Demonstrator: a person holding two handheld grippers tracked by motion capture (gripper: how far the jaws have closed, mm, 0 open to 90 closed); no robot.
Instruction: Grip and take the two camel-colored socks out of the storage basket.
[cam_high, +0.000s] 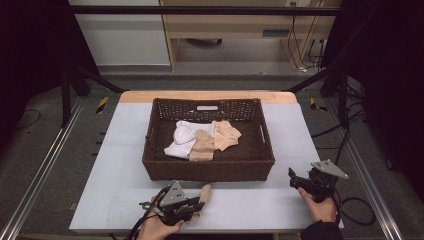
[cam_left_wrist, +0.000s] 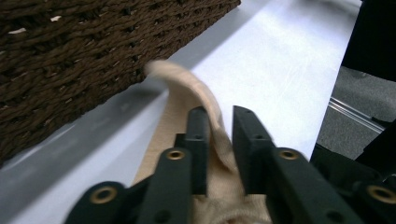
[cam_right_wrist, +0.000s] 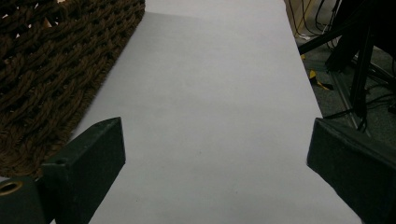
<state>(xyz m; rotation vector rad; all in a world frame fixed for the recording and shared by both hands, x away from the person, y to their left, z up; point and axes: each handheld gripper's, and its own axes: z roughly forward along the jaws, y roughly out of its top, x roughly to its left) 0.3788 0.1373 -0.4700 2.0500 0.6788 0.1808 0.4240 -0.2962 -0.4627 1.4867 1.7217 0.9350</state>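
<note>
Left tool (cam_left_wrist: 215, 122) jaws slightly parted around beige sock (cam_left_wrist: 187, 88), sock lying on bench (cam_high: 250, 200) beside basket (cam_high: 210, 170), right tool (cam_high: 300, 181) wide open, holding nothing.

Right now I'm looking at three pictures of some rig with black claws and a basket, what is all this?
No robot here: a person holds a hand-worked claw in each hand. The wide picture looks down from above the person's side of the table. The other two come from cameras riding on the claws, looking along their black jaws.

On the white table stands a dark woven basket with white and beige socks in it. In front of it lies one beige sock, its toe end by the basket wall.

The left claw has that sock between its jaws, which stand slightly apart; whether they still pinch it is hard to tell. The right claw is wide open over bare table, with nothing between its jaws.
</note>
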